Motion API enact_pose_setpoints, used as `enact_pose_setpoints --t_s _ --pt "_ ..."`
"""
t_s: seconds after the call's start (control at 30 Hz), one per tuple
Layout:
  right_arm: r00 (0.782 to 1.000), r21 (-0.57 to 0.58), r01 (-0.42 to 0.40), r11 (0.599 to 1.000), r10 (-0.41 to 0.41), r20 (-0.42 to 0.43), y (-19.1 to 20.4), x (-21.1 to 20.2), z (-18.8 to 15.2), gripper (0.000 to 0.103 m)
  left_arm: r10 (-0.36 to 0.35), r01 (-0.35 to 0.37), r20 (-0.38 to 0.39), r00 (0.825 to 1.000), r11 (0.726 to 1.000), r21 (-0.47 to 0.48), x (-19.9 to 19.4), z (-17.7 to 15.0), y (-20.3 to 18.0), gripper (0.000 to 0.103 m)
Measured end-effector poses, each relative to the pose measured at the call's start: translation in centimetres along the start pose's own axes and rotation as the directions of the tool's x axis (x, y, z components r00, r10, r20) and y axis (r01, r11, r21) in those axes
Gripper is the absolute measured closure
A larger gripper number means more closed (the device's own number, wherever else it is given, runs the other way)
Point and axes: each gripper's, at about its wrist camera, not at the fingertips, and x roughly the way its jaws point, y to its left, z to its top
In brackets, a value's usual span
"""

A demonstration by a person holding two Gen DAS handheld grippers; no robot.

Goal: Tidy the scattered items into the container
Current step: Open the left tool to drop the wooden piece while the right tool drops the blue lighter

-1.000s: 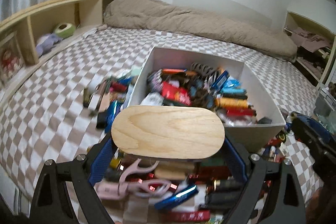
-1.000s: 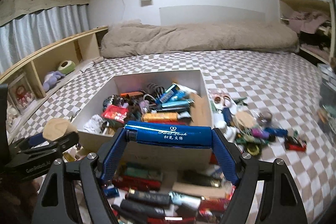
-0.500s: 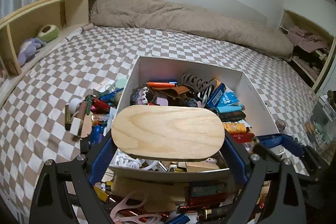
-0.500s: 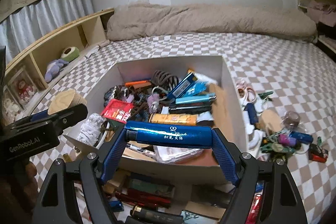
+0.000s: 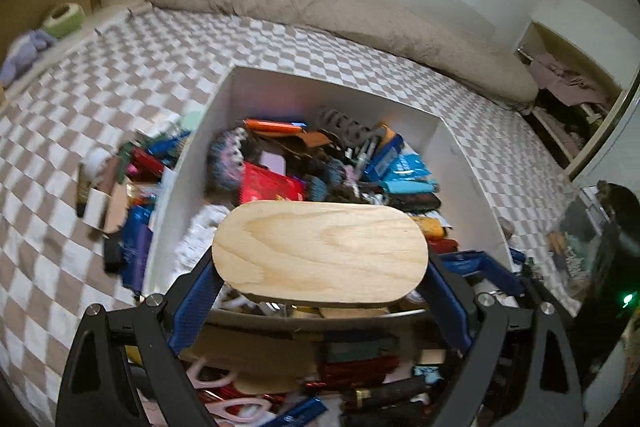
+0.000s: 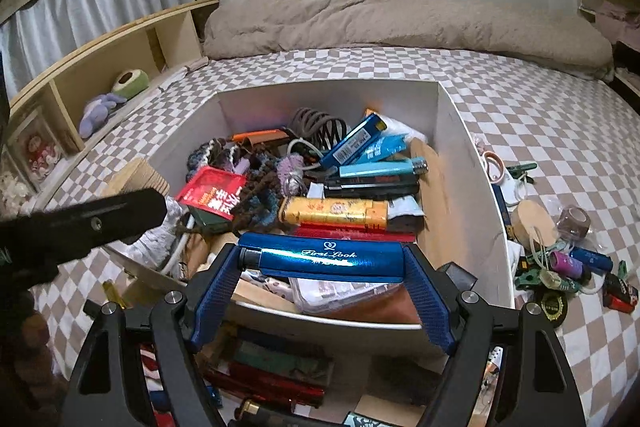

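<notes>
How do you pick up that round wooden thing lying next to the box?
Probably from above, pinching the round wooden piece across its curved rim. It lies flat on the checkered bedcover, so only the rim offers grip; the white box beside it blocks a sideways approach.

A beige quilt [image 6: 400, 23] lies bunched along the far edge of the brown-and-white checked bedsheet [image 6: 520, 99]. A wooden shelf [image 6: 104, 67] on the left holds a purple plush toy [image 6: 98, 111], a green round cushion [image 6: 130, 83] and a framed picture [image 6: 38, 151]. Grey curtains [image 6: 88, 7] hang above it.
</notes>
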Motion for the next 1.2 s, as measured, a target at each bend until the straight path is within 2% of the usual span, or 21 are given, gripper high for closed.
enact_pose_setpoints --t_s 0.37,0.63,0.83,0.93,1.2 --pt "1.0 -0.008 0.013 1.0 -0.013 0.008 -0.8 -1.0 -0.2 0.022 0.02 -0.02 -0.069 0.997 1.0 0.008 2.2 0.2 -1.5 0.009" --pt "1.0 -0.025 0.025 0.999 -0.025 0.003 -0.8 -1.4 -0.4 0.022 0.046 -0.045 -0.146 0.988 0.999 0.013 4.2 0.0 -2.2 0.009" --pt "1.0 -0.033 0.011 0.999 -0.011 0.004 -0.7 -1.6 -0.5 0.022 0.068 -0.068 -0.161 0.985 0.998 0.009 4.6 0.3 -1.8 0.006" --pt "1.0 -0.036 0.008 0.999 -0.007 0.006 -0.7 -1.7 -0.5 0.022 0.069 -0.069 -0.151 0.986 0.998 0.005 4.2 0.6 -1.7 0.002" --pt "1.0 -0.041 -0.001 0.999 0.001 0.016 -0.3 -2.2 -0.4 0.022 0.088 -0.084 -0.112 0.99 0.996 0.043 3.0 0.6 -2.1 0.002"
